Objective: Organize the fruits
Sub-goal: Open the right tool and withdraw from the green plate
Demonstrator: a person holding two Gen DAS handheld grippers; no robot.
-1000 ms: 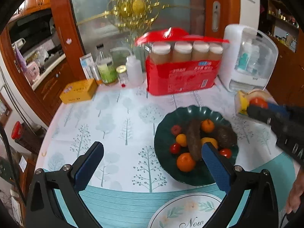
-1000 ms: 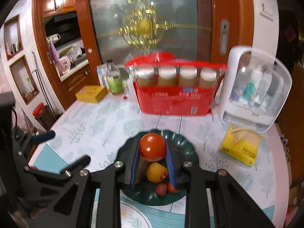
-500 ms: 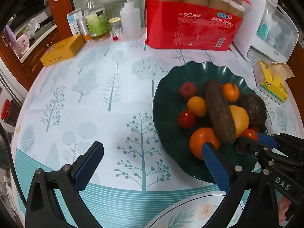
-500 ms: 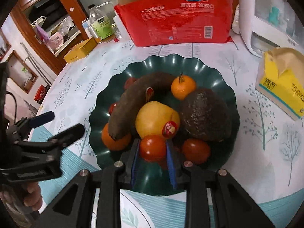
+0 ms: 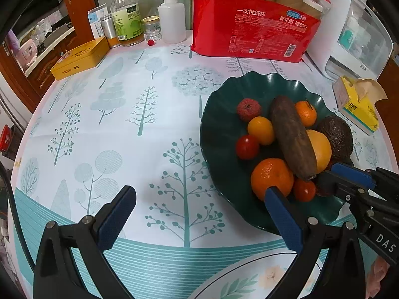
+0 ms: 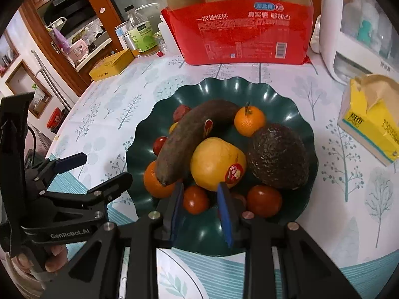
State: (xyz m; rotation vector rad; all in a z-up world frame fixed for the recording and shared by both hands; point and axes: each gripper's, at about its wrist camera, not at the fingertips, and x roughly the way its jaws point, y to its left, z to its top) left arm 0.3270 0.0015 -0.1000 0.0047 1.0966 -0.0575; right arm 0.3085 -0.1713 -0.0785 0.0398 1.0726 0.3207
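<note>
A dark green scalloped plate (image 6: pixel 286 99) (image 5: pixel 217 129) holds several fruits: a long brown fruit (image 6: pixel 194 134), a yellow fruit with a sticker (image 6: pixel 214 162), an avocado (image 6: pixel 279 157), oranges and small tomatoes. My right gripper (image 6: pixel 199 196) stands over the plate's near edge, its jaws parted a little on both sides of a small red tomato (image 6: pixel 195 199) (image 5: pixel 304 190) that rests on the plate. My left gripper (image 5: pixel 199 209) is wide open and empty above the tablecloth, left of the plate.
A red pack of paper cups (image 5: pixel 254 27) stands behind the plate. A yellow tissue box (image 6: pixel 369 122) and a white cabinet (image 5: pixel 354 32) are at the right. Bottles (image 5: pixel 127 17) and a yellow tin (image 5: pixel 79 59) stand at the back left. A white floral plate (image 5: pixel 261 281) lies at the near edge.
My right gripper came down with the tomato from high above to the plate's near side, and its jaws have parted from it. The left gripper moved down and forward, still open.
</note>
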